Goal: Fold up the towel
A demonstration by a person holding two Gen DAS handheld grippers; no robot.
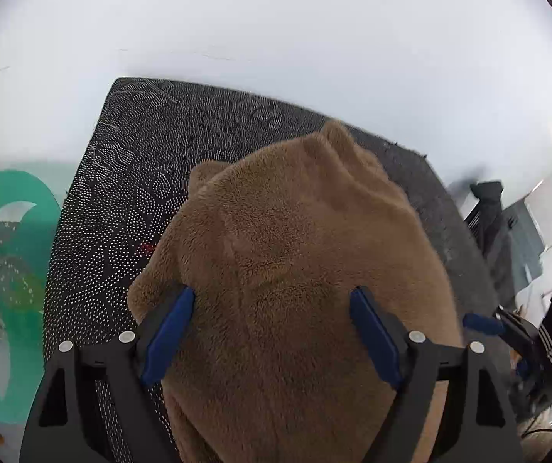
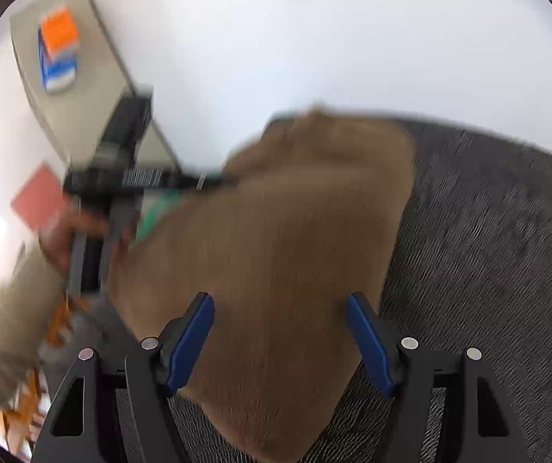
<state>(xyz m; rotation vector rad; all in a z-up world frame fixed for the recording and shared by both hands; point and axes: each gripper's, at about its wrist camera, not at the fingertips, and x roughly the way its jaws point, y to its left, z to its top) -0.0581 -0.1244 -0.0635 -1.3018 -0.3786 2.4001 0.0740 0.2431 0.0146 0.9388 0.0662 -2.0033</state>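
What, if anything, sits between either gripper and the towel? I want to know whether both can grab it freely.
Nothing visible does. The brown towel already lies between the open fingers of the left gripper, and likewise of the right gripper. Only the dark mat lies beneath it.

No legible text, brand, number or sign found in either view. The orange, blue and white mark (image 2: 58,51) on the beige box (image 2: 83,88) in the right wrist view is too blurred to read.

Motion-blurred towel (image 2: 276,254), perhaps folded
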